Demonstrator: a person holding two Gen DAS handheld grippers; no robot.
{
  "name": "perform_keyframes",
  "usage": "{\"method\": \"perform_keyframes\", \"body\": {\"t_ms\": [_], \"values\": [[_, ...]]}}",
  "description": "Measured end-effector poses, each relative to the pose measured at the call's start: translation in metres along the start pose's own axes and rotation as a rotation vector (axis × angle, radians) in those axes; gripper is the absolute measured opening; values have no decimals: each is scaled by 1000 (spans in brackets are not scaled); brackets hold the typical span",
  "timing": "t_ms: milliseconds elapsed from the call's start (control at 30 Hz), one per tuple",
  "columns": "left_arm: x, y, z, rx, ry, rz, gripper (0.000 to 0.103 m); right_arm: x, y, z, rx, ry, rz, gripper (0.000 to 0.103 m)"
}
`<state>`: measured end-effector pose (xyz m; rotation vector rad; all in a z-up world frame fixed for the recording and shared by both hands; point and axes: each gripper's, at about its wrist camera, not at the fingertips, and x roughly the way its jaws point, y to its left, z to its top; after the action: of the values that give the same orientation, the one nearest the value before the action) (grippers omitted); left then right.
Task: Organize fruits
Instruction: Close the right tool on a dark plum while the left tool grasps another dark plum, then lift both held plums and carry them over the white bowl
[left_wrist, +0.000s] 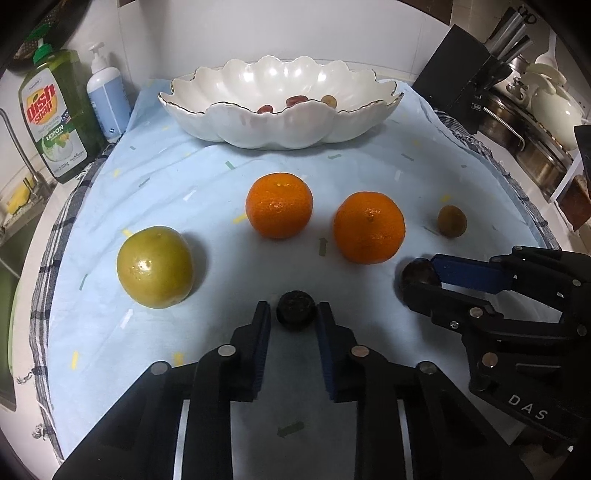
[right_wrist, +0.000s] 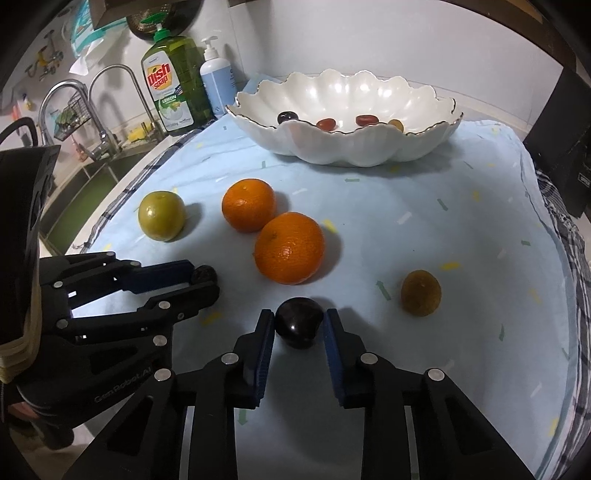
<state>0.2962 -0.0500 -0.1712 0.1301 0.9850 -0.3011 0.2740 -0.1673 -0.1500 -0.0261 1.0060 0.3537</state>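
While both tongs sit low over the blue cloth on the table (left_wrist: 166, 192), each is clamped on a small dark fruit. The left tongs (left_wrist: 295, 314) are nearly closed, pads pressing the sides of a dark wrinkled fruit (left_wrist: 296, 309) that rests on the cloth. The right tongs (right_wrist: 299, 323) are likewise drawn in on a glossy dark plum (right_wrist: 298, 322), also down on the cloth. Well beyond them stands the scalloped white bowl (right_wrist: 369, 147), already holding a few small fruits. Left on the cloth are two oranges (left_wrist: 279, 205) (left_wrist: 368, 227), a green fruit (left_wrist: 155, 266) and a small brown one (left_wrist: 452, 220). The step in hand looks like the pickup of these two pieces; next, each would need lifting clear, carrying forward past the oranges without knocking them, and releasing over the bowl's rim.
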Motion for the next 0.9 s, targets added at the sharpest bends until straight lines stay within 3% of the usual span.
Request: {"method": "perform_keyframes", "body": {"t_ms": [333, 900], "values": [[-12, -1, 1, -14, -22, -6, 22, -9, -5, 1, 21, -23, 9, 27], [-69, -5, 20, 8, -180, 20, 22, -64, 3, 22, -18, -170, 16, 27]]}}
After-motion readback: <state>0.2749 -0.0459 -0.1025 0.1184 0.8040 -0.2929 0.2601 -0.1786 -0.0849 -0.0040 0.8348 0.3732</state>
